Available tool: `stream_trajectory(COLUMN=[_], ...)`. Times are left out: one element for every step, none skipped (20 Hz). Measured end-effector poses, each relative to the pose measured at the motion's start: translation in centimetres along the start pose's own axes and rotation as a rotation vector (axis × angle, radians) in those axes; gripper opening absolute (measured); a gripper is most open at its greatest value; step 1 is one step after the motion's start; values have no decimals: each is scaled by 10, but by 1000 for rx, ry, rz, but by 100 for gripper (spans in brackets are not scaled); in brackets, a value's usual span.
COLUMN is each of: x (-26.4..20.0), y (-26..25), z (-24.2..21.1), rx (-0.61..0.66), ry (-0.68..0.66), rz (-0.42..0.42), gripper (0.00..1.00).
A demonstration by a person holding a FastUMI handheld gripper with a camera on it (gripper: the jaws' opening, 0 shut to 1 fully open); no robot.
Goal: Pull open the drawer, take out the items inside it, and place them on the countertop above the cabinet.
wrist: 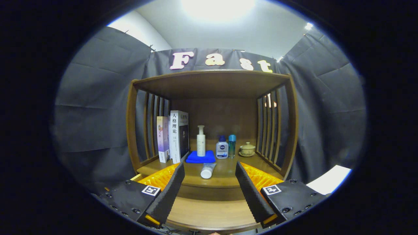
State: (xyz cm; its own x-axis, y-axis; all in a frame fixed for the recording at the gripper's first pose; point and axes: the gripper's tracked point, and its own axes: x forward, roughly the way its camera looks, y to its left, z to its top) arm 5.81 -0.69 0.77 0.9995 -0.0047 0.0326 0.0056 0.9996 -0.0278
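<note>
our gripper (209, 186) hangs spread and empty before the cabinet (212, 81). a white tube (207, 170) lies at the cabinet's countertop edge, so we risk knocking it off there.

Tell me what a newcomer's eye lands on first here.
The open fingers frame a white tube lying on the wooden countertop, gripping nothing. Beyond it, a white pump bottle stands on a blue folded cloth, with upright books beside them against the slatted wooden side.
</note>
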Motion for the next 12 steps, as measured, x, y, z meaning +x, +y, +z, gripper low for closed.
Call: stream_trajectory(x=[-13, -22, -28, -34, -39, -44, -48, -52, -57, -61, -67, -72], y=[-1, -5, -10, -15, -20, -22, -26, -30, -31, -31, -37, -37], z=[-3, -6, -11, -17, -24, -30, -37, -44, -50, -55, -62, -69], rx=[9, 20, 29, 39, 47, 52, 56, 61, 69, 76, 81, 81], ry=[-11, -24, -29, -26, -21, -14, -6, 3, 13, 18, 20, 23], rz=[-14, -28, -43, -58, -73, -83, -98, -112, -122, -128, -130, -135], gripper=[98, 98, 98, 98, 98, 98, 98, 98, 98, 98, 98, 98])
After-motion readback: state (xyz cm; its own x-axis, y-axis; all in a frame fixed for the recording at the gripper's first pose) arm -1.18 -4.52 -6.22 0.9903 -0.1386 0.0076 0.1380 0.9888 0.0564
